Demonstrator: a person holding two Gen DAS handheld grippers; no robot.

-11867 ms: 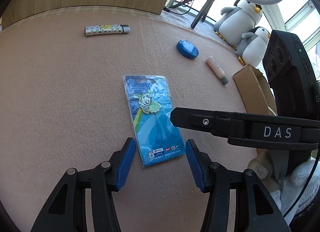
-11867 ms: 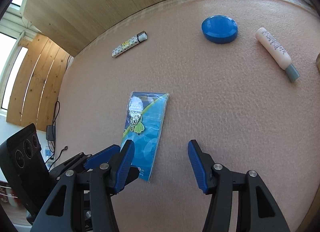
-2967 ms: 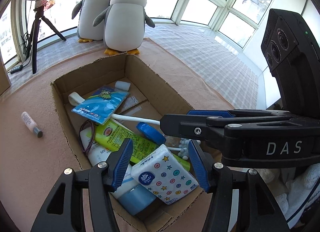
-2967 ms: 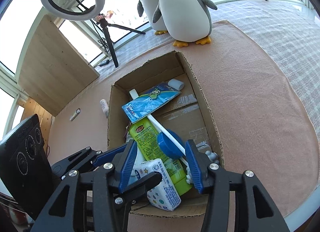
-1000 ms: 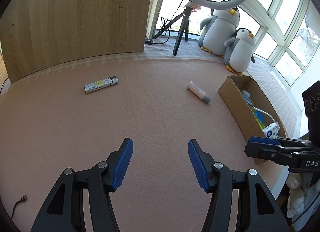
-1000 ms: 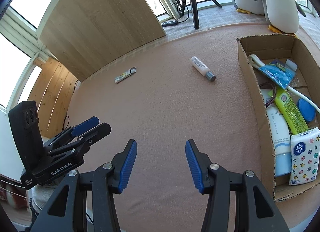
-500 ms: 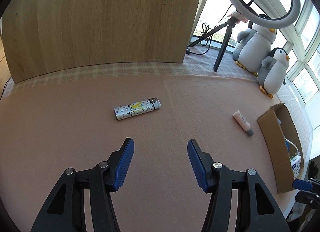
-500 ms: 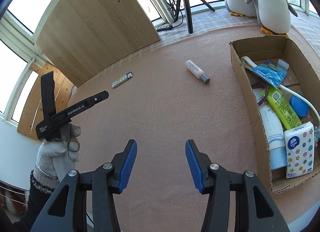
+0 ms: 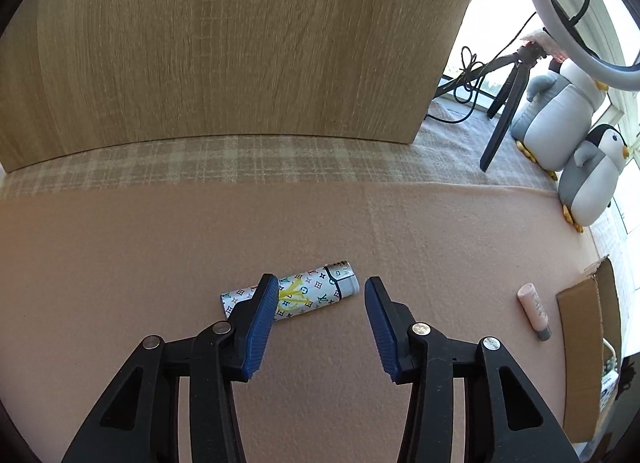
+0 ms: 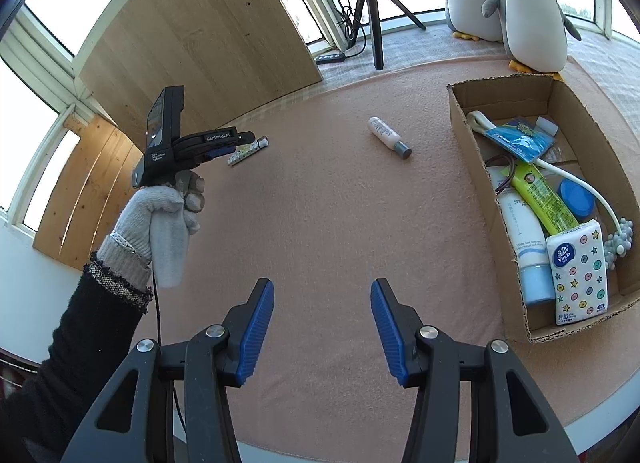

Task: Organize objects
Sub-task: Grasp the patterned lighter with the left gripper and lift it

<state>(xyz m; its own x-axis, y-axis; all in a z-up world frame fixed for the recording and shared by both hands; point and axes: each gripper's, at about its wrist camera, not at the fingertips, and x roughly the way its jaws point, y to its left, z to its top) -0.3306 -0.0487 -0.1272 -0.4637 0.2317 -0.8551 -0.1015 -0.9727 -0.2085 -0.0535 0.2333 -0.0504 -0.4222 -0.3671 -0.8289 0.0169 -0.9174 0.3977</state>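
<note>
A patterned white lighter (image 9: pixel 304 293) lies on the pink mat, just beyond my left gripper (image 9: pixel 320 291), which is open and empty; the left finger covers part of it. The lighter also shows in the right wrist view (image 10: pixel 249 150), in front of the left gripper (image 10: pixel 236 143). A small pink tube (image 9: pixel 534 311) with a grey cap lies to the right; it also shows in the right wrist view (image 10: pixel 389 137). My right gripper (image 10: pixel 322 303) is open and empty above the mat. The cardboard box (image 10: pixel 460 119) at right holds several items.
A wooden panel (image 9: pixel 240 43) stands behind the mat. Two plush penguins (image 10: pixel 528 11) and a ring-light tripod (image 10: pixel 372 19) stand at the back. The box edge (image 9: pixel 580 327) shows at the right in the left wrist view. The mat's front edge is near the right gripper.
My left gripper has moved forward and down toward the lighter, which now sits just beyond its fingers. The right gripper has stayed almost still.
</note>
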